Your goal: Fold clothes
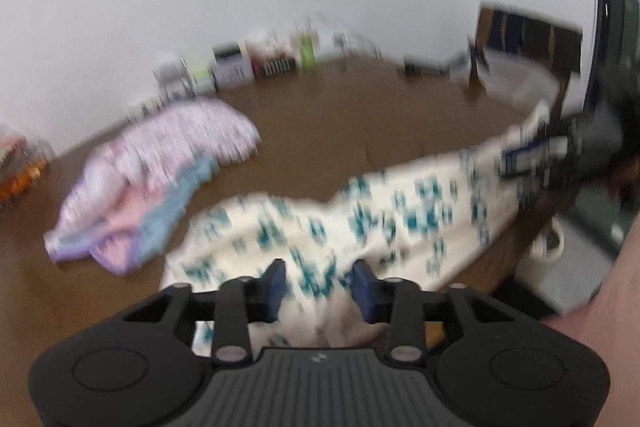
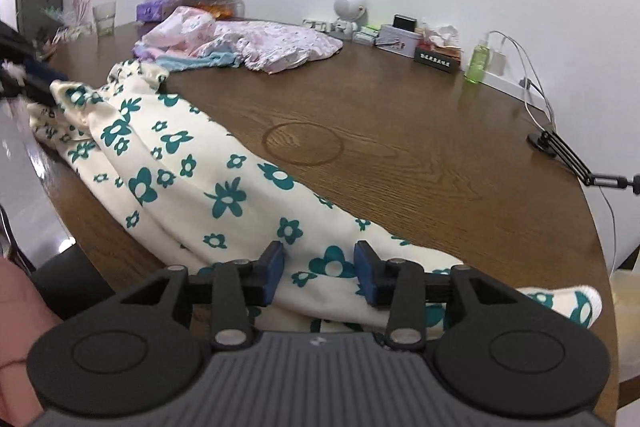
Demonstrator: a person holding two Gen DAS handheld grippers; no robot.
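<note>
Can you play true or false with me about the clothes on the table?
1. The flowery cloth is cream with teal flowers. True.
2. The right claw is squeezed shut. False: its jaws stand apart over the flowery cloth.
3. A pink pile lies farther back on the table. True.
4. The table is white. False: it is brown wood.
5. A green bottle stands near the wall. True.
</note>
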